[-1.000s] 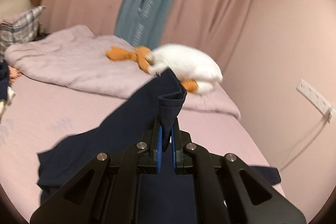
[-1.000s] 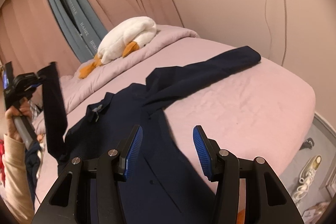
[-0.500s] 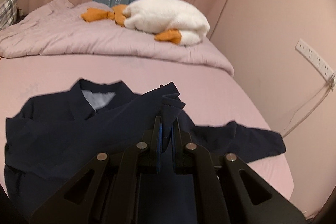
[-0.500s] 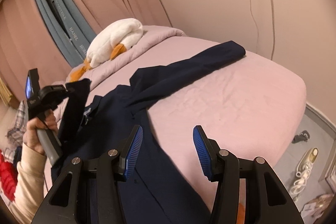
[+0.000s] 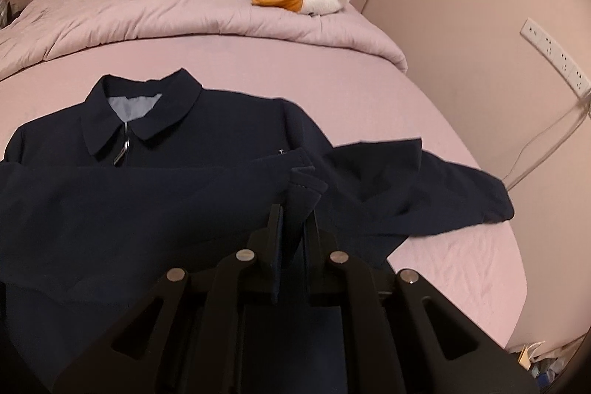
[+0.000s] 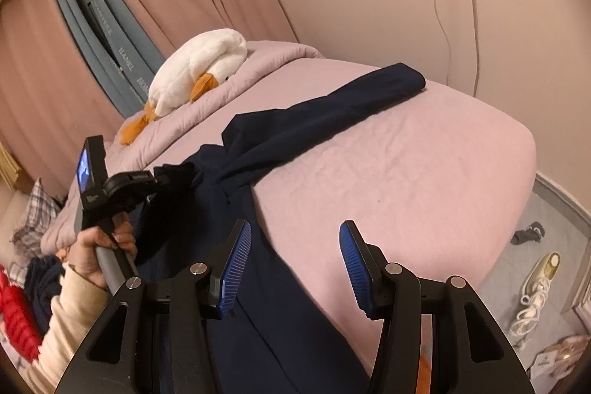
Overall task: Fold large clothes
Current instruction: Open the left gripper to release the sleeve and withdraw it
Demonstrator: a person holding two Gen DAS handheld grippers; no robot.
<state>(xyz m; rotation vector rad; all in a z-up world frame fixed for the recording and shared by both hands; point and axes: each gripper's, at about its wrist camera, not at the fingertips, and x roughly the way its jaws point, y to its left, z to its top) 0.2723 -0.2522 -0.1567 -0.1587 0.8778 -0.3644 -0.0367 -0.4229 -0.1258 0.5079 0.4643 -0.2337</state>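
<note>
Lowered since a second ago, your left gripper [image 5: 293,228] brings one sleeve across the navy jacket [image 5: 221,135], jaws easing apart around its cuff. Beside the jacket your right gripper [image 6: 295,264] hangs spread, empty. Other sleeve [image 6: 332,102] remains unfolded.

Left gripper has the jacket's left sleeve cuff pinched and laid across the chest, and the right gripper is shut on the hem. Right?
Not quite. The right gripper holds nothing: in the right wrist view its jaws stand apart above the jacket. The rest holds: the left gripper has the sleeve cuff between its pads across the chest, though its jaws are starting to open.
</note>
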